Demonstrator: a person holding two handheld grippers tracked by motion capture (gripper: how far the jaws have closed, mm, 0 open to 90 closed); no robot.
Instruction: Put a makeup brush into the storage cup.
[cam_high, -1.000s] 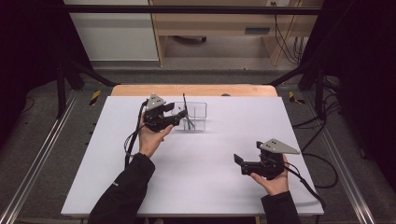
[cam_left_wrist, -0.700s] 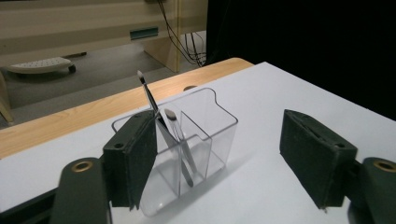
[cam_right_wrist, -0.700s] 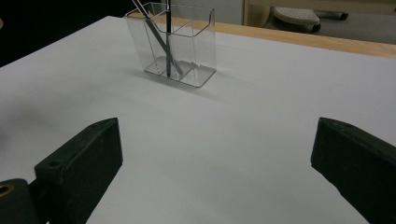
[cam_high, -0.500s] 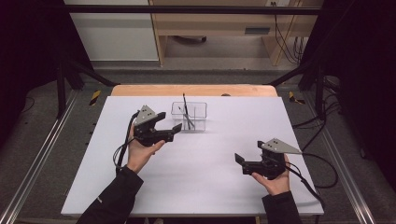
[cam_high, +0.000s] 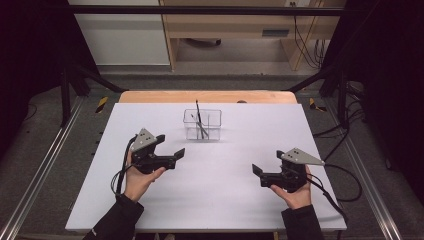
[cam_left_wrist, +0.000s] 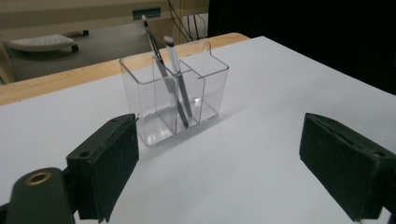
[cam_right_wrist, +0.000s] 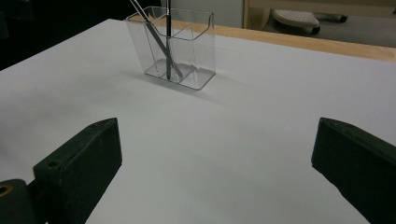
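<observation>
Stood upright at upper centre of the high view: clear holder (cam_high: 202, 125) on the white table (cam_high: 220, 200), two thin brushes (cam_high: 199, 119) leaning in its middle compartment. Lay just beyond the left gripper (cam_high: 171, 150), up and right of its tips, apart from them; jaws just been opening, now wide, nothing between. In the left gripper view, sat above the gap, nearer the left jaw. Held at lower right, well apart from the holder: right gripper (cam_high: 257, 170), jaws wide and empty
</observation>
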